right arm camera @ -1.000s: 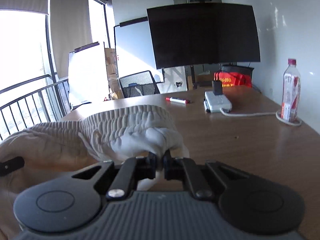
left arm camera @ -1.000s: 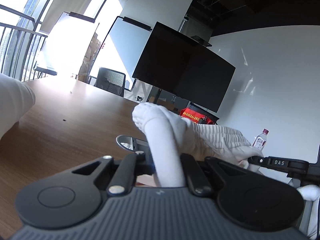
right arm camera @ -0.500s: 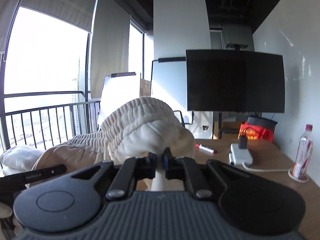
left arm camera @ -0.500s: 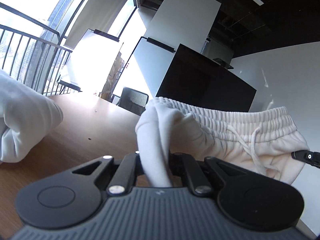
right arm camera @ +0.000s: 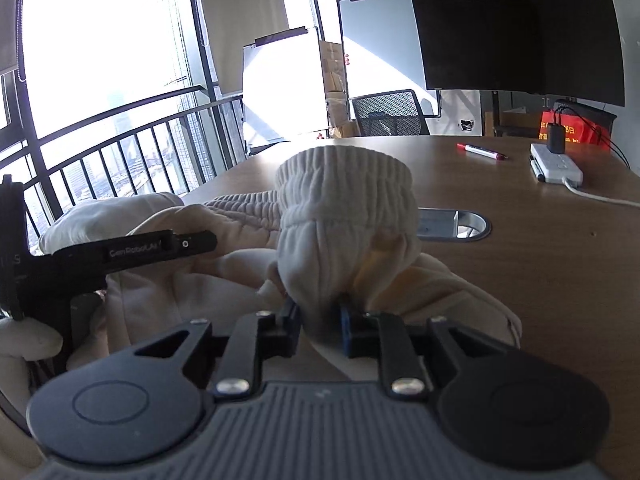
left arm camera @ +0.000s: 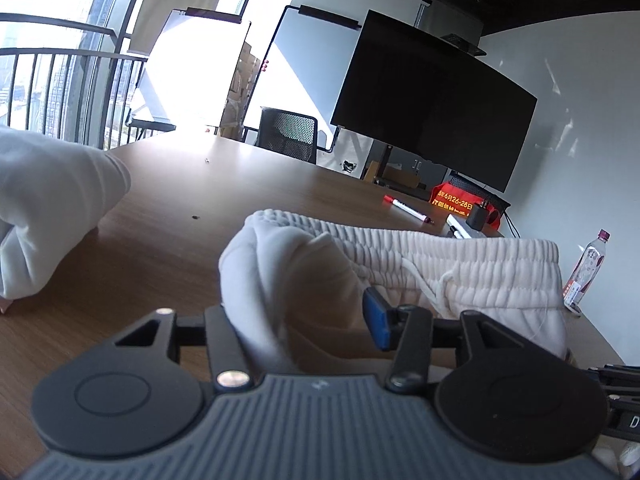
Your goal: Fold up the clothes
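Observation:
Cream sweatpants with a ribbed waistband and a drawstring lie on the brown table. My left gripper is open; a fold of the pants drapes over its left finger while the blue pad stands clear on the right. In the right wrist view the waistband rises in a bunch from my right gripper, which is shut on it. The left gripper's black finger shows at the left, over the pants.
A white garment lies at the table's left. A red marker, a white power strip with a cable and a water bottle sit on the far right side. A metal cable port is set into the table.
Both grippers came down from a raised hold and the pants now rest on the table. The left gripper has opened and let go of the fabric. The right still pinches the waistband.

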A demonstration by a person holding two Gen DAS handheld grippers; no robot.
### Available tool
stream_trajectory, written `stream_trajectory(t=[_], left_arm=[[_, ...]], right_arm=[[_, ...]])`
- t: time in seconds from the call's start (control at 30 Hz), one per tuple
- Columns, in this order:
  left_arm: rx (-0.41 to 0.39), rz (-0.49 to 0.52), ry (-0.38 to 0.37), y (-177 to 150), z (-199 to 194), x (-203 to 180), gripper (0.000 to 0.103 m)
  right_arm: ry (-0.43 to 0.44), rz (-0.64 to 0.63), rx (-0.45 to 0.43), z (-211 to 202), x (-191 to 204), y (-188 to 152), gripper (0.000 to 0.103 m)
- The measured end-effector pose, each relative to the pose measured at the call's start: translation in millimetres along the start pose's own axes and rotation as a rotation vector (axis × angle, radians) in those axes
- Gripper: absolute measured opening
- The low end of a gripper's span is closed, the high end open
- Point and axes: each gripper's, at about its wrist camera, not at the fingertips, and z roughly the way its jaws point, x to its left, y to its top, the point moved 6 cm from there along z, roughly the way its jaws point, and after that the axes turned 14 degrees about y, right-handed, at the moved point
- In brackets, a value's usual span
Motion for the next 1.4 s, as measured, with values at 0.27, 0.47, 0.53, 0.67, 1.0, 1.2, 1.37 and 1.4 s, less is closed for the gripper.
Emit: stream_trajectory(t=[0.27, 0.47, 0.53, 0.67, 1.0, 1.2, 1.37, 1.4], left_arm=[[-0.214, 0.163, 0.020, -1, -18, -32, 0.059], [-0.246, 0.221, -0.009, -6, -17, -43, 0.069], [-0.234, 0.212, -0.033, -6, -16, -43, 0.072], [-0.194, 0.202, -0.094, -9, -13, -43, 0.084], [-0.037, 0.220, -0.141, -25, 3, -37, 0.091], [-0.085, 0.250, -0.063, -23, -4, -33, 0.042], [-0.094, 0.186, 0.002, -13, 0, -19, 0.006], [-0.092, 0.163, 0.007, -10, 1, -15, 0.006]], right_arm=[[-0.003, 0.076, 0.010, 14, -24, -17, 0.025], [-0.048, 0.143, -0.093, -17, -50, -5, 0.024], [-0.087, 0.166, -0.130, -29, -63, 2, 0.025], [-0.139, 0.185, -0.159, -48, -83, 12, 0.050], [-0.047, 0.033, 0.008, -104, -76, 9, 0.074], [-0.084, -0.029, 0.179, -88, -70, -37, 0.076], [-0.045, 0.075, 0.164, -75, -63, -52, 0.071], [-0.039, 0.078, 0.164, -71, -62, -54, 0.063]])
